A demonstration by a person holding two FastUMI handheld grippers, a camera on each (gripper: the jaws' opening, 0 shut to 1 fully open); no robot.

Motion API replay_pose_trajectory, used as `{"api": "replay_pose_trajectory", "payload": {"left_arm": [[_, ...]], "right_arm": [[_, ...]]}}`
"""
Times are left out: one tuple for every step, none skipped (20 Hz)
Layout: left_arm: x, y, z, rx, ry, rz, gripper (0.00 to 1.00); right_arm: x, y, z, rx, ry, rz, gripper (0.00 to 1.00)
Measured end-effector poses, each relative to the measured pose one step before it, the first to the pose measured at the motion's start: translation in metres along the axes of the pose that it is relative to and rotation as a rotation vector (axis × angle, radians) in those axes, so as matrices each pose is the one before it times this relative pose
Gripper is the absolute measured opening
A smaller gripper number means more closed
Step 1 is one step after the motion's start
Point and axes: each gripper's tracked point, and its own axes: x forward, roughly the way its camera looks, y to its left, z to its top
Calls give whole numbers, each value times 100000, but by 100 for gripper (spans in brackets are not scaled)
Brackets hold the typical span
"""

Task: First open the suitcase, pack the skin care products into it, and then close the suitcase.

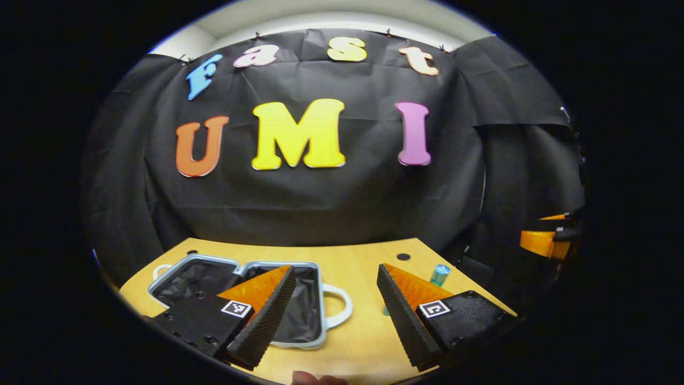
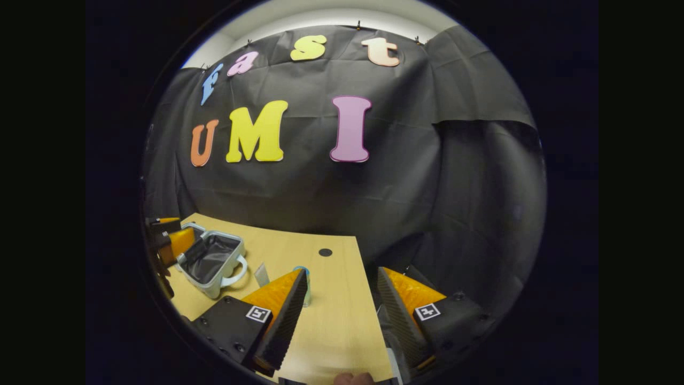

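Staged recording booth, not a lived-in room. A black cloth wall (image 1: 331, 203), clipped along its top edge, hangs directly behind the light wooden counter (image 1: 352, 262). Above the cloth, a plain pale wall (image 2: 342, 16) shows.

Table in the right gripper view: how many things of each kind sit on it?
Suitcase, open: 1
Blue-capped bottle: 1
Pale tube: 1
Total: 3

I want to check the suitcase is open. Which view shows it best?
The left gripper view: the suitcase lies near, both halves open, partly behind a finger. In the right gripper view the suitcase is farther off and smaller.
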Motion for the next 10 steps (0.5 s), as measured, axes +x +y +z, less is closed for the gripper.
{"api": "replay_pose_trajectory", "payload": {"left_arm": [[769, -1763, -1736, 714, 4060, -4330, 98], [1034, -2161, -1573, -1391, 4478, -6745, 98], [1012, -1814, -1812, -1949, 5671, -5646, 100], [1415, -1089, -1928, -207, 5322, -2765, 98], [1365, -536, -1437, 1810, 3725, -351, 99], [1443, -191, -849, 1821, 2233, 887, 99], [1319, -82, -944, 1131, 2518, 952, 99], [1364, -80, -799, 474, 2090, 712, 99], [1140, 237, -363, 158, 1004, 675, 99], [1163, 321, -97, 146, 571, 796, 99]], "right_arm": [[51, -628, -318, -417, 846, -117, 79], [1, -443, -501, -459, 1398, 115, 79], [-85, -330, -651, -257, 1966, 499, 79], [-188, -465, -642, -210, 1394, 242, 79], [-137, -429, -474, -646, 1439, 214, 79], [-147, -352, -630, -1052, 1342, -69, 79], [-82, -448, -491, -963, 1560, -466, 79], [-183, -596, -446, -405, 1347, -530, 79], [-258, -665, -175, -94, 673, -927, 79], [-136, -810, -258, -356, 513, -1506, 78]]}}
